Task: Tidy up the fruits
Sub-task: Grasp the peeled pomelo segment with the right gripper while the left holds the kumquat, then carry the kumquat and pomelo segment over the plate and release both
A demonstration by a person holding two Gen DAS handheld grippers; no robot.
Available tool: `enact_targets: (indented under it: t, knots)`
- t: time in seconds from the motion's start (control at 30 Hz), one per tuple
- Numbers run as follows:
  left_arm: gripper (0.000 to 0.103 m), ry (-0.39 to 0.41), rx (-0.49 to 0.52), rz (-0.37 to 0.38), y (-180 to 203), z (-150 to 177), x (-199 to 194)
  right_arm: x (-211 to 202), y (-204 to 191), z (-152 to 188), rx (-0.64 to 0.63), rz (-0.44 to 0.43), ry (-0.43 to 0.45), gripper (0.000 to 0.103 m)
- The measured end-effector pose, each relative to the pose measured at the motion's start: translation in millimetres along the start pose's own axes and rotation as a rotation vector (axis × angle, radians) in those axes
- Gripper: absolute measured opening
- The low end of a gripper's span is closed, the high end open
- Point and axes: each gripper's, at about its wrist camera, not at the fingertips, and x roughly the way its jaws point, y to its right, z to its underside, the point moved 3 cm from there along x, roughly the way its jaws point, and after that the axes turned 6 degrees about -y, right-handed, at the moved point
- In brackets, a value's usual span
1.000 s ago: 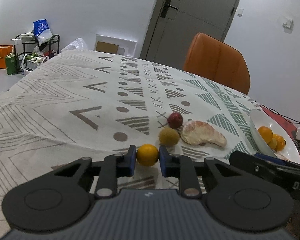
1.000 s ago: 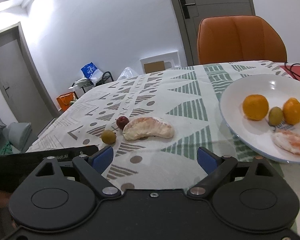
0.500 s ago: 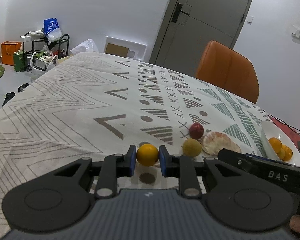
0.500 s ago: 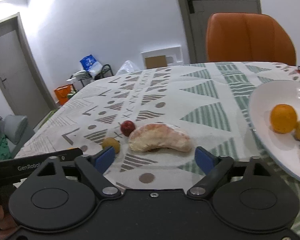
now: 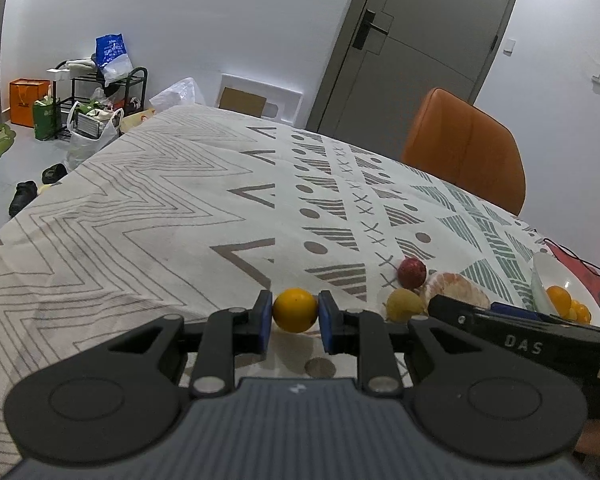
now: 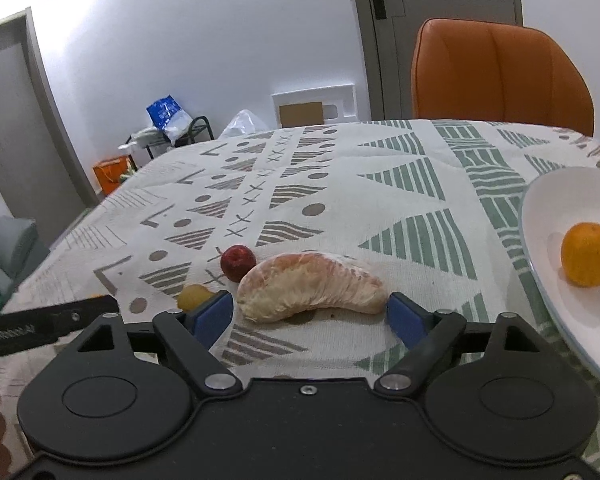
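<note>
Up comes the small orange (image 5: 295,309), off the cloth now, where a second ago it sat low against the tablecloth (image 5: 148,216) between the blue pads. The left gripper (image 5: 294,316) has it pinched from both sides, jaws closed snug on the fruit, and a shadow on the cloth beneath says it's airborne. That one looks ready to travel.

Moving right: the yellow-green fruit (image 5: 405,305) and the little red fruit (image 5: 411,273) sit on the cloth, close together, with the peeled pomelo segment (image 6: 310,286) just beside them. Neither small fruit is held.

And the right gripper (image 6: 310,316) has swung in. A second ago it pointed at bare cloth with the segment well ahead; now its jaws stand wide apart with the segment between them, one blue pad near each end, neither clearly touching. My read: it's lining up a grab, and the fit looks tight end to end, so a soft, squashy piece like this wants a gentle close.

Far right, the white plate (image 6: 548,216) already carries an orange (image 6: 590,254) and more fruit at the frame edge. That's likely the destination for both loads, with two small fruits left to collect.
</note>
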Motion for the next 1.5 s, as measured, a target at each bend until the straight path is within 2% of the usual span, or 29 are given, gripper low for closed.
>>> enact_targets:
  t: [0.2,0.5,0.53,0.57,0.67,1.0,1.5]
  knots:
    - [0.023,-0.002,-0.003,-0.006,-1,0,1,8,-9,-5,-0.039,0.030,-0.006,0.093]
    - [0.023,0.006,-0.001,0.000,0,-2,-4,20,-13,-11,-0.102,0.069,-0.020,0.096]
    - [0.023,0.008,0.000,0.002,0,-2,-5,21,-13,-11,-0.107,0.070,-0.021,0.096]
    - [0.023,0.011,0.003,0.004,1,-2,-6,21,-13,-11,-0.111,0.073,-0.019,0.088]
    - [0.023,0.013,0.013,-0.004,3,-2,-8,17,-14,-10,-0.118,0.067,-0.015,0.086]
    - [0.023,0.037,0.050,0.022,31,-5,-20,-21,-3,-8,-0.070,0.011,0.047,0.086]
    - [0.023,0.061,0.181,0.098,107,0,-30,-101,36,-9,0.004,0.034,0.183,0.086]
